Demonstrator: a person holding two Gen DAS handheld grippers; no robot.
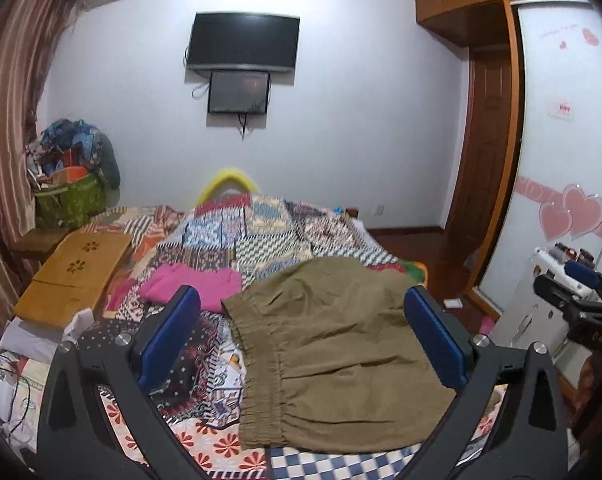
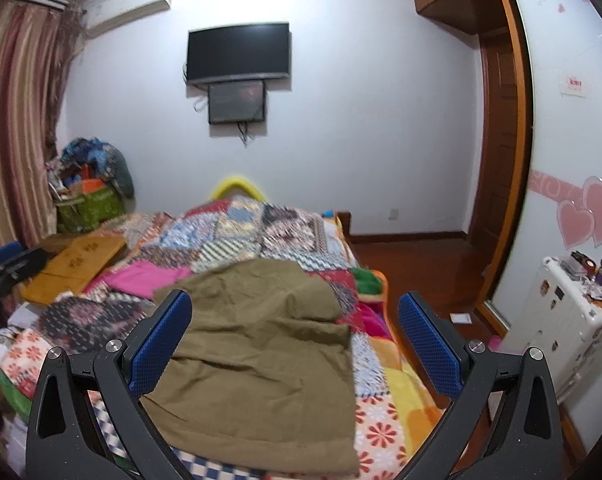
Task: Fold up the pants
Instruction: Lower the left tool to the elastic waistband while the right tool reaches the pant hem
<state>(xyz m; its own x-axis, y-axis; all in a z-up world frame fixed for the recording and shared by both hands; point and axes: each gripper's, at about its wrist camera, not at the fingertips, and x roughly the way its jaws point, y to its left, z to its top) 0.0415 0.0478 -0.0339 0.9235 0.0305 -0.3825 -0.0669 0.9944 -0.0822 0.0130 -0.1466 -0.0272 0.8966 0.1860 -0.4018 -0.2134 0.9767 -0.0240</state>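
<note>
Left gripper (image 1: 301, 328) held above the near end of the bed, blue pads spread wide, pinching nothing; right gripper (image 2: 295, 332) likewise poised level and forward, jaws wide apart and empty. One pair of olive pants (image 1: 333, 360) lying folded on the patchwork quilt (image 1: 237, 236), elastic waistband to the left; one pink garment (image 1: 197, 284) just beyond; two dark screens (image 1: 243, 42) on the far wall; two pink hearts (image 1: 573, 212) on the wardrobe door; writing there too small to read.

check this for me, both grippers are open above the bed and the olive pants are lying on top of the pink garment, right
Not quite. The olive pants lie beside the pink garment, not on it, as the left wrist view shows. Both the left gripper and right gripper are open above the bed.
</note>
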